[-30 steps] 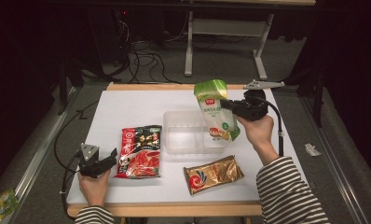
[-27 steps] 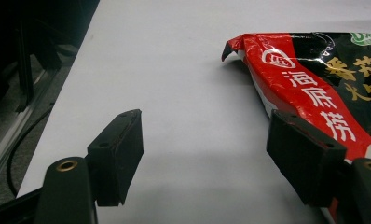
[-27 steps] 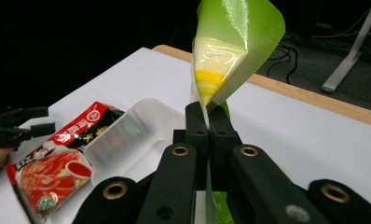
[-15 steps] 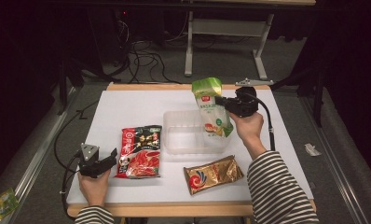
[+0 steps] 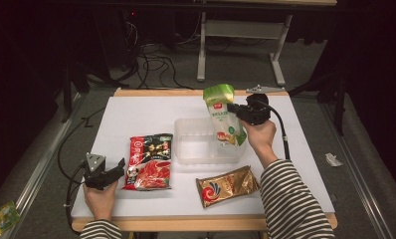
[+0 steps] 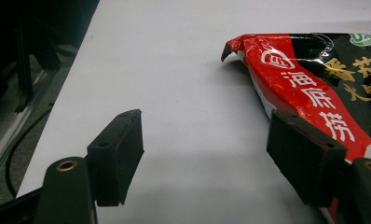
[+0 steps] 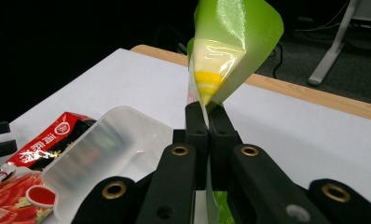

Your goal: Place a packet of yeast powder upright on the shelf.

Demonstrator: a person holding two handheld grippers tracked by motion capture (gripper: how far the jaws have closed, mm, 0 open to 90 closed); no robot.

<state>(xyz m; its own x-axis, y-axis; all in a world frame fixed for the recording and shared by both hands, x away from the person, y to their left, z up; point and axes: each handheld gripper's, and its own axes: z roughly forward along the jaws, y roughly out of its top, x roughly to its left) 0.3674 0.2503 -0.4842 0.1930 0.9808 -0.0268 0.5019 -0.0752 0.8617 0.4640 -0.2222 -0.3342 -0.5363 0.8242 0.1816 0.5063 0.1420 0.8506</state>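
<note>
High view: the right gripper (image 5: 236, 110) has its fingers clamped on the edge of a green and white pouch (image 5: 224, 118), which hangs tilted in the air above the right end of a clear plastic tray (image 5: 188, 144). The tray sits near the middle of the white tabletop (image 5: 136, 114), a little toward the far edge. The pouch's lower end hangs over the tray's right wall; whether it touches the tray I cannot tell.

In the right gripper view the two black fingers (image 7: 196, 122) are pressed flat together with the pouch's thin seam pinched between them, and the green top of the pouch (image 7: 235, 42) fans out above them. The tray (image 7: 99, 154) lies just to the left below.

The left gripper (image 5: 115, 168) rests near the tabletop's near left corner, held by the left hand (image 5: 100, 198). Its fingers (image 6: 120, 149) stand wide apart with nothing between them. A red and black packet (image 5: 150, 162) lies flat just beside it, left of the tray; in the left gripper view the packet's corner (image 6: 309, 88) lies just behind the right finger.

A gold packet (image 5: 227, 185) lies near the near edge, just in front of the tray's right end.
</note>
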